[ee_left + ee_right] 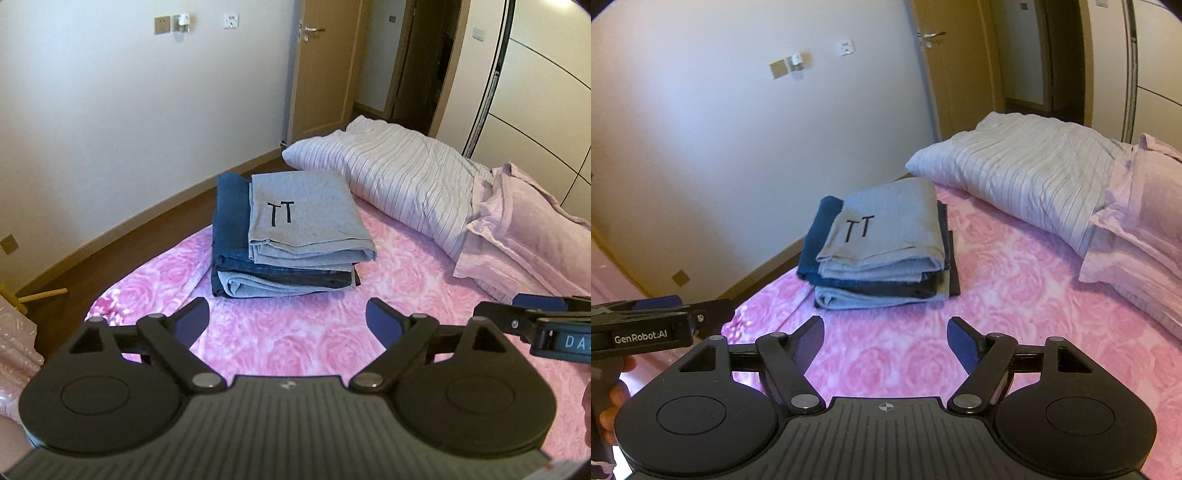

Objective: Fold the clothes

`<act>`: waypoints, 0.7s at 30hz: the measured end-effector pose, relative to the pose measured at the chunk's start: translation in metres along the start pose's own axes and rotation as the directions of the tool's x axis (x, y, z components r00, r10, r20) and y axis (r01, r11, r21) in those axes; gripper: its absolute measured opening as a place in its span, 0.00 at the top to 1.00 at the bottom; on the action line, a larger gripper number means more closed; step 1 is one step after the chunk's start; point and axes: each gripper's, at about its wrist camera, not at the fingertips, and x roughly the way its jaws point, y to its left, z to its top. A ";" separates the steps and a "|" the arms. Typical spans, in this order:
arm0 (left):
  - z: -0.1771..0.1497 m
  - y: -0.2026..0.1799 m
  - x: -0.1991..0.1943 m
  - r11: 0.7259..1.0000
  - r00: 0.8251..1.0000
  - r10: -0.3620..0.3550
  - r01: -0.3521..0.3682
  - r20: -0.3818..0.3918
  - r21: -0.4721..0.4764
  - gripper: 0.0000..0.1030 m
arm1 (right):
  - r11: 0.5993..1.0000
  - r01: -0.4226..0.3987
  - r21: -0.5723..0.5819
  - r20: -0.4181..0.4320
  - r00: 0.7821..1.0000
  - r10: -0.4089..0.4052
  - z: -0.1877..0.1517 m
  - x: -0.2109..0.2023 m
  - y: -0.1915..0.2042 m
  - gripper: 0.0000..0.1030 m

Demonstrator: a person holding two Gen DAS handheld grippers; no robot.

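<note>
- The left gripper [288,317] has its fingers spread wide with nothing between them; only pink bed sheet shows in the gap.
- The right gripper [886,334] is the same: fingers wide apart, empty, over the sheet.
- Both hang above the near part of the bed [295,350], side by side and angled down toward it, clear of the cloth.
- The stack [288,243] of folded clothes sits on the bed beyond both grippers, near the bed's left edge, with the floor just past it.
- A grey top [303,218] with two black T marks lies uppermost, over dark denim and paler layers.
- Orientation, as I read it: the stack's long axis runs away from the cameras toward the quilt [399,181], and its folded ends face the grippers. The T marks stand upright from here, so the top's upper end likely points away.
- Risk: the layers are not square. Denim juts out on the left and a dark layer on the right, so a nudge from either side could shear the stack.
- Risk: it sits close to the bed's edge; a push leftward, or a tug on the sheet beneath, could tip layers onto the floor.
- Risk: with fingers this wide, a low pass could catch the grey top's loose front edge and unfold it.
- No unfolded garment is in view, so the task looks close to finished.
</note>
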 end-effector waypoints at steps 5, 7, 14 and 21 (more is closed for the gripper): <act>-0.020 -0.003 -0.033 1.000 1.000 0.001 -0.001 0.016 -0.024 0.08 | 1.000 -0.024 -0.012 0.005 1.000 0.025 -0.013 -0.027 0.010 0.31; -0.028 -0.003 -0.046 1.000 1.000 0.002 -0.001 0.026 -0.029 0.04 | 0.999 -0.029 -0.025 0.005 1.000 0.029 -0.018 -0.036 0.015 0.31; -0.053 -0.007 -0.084 1.000 0.998 0.022 -0.021 0.066 -0.020 0.01 | 0.997 -0.045 -0.062 0.016 0.999 0.046 -0.035 -0.065 0.028 0.31; -0.064 -0.009 -0.111 0.999 0.997 0.032 -0.029 0.066 -0.044 0.01 | 0.996 -0.047 -0.082 0.029 0.998 0.049 -0.046 -0.089 0.028 0.31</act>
